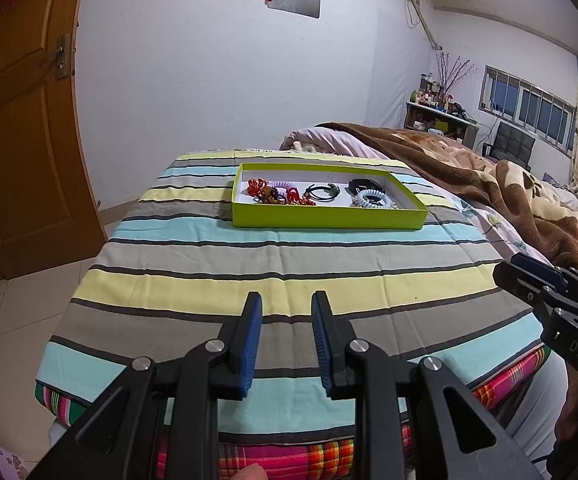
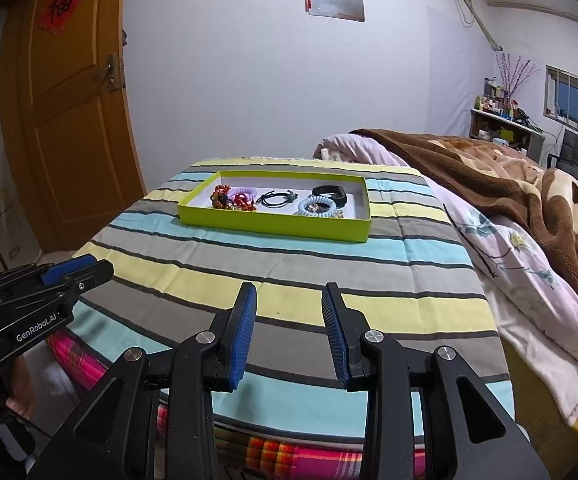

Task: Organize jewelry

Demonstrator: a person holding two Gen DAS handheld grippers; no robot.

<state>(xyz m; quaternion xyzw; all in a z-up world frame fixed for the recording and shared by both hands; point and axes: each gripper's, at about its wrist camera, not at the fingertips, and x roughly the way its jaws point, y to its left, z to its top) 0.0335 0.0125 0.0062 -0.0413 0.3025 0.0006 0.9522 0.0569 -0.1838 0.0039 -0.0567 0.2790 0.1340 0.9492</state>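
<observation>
A lime-green shallow box [image 1: 329,218] [image 2: 273,226] lies on the far part of a striped cloth [image 1: 273,264] [image 2: 289,276]. Inside it are red and amber beaded pieces [image 1: 267,194] [image 2: 229,200], a lilac coil band [image 2: 245,191], a thin black hair tie [image 1: 323,193] [image 2: 275,199], a black band [image 1: 365,186] [image 2: 331,195] and a light-blue coil band [image 1: 373,200] [image 2: 316,206]. My left gripper [image 1: 286,300] and my right gripper [image 2: 289,292] both hover open and empty over the near stripes, well short of the box. Each one shows at the edge of the other's view.
A bed with a brown blanket [image 2: 509,184] and a floral sheet [image 2: 501,252] lies to the right. A wooden door [image 2: 69,120] stands at left, tiled floor [image 1: 29,300] below it. A shelf with bottles [image 2: 501,116] sits at the far right under a window.
</observation>
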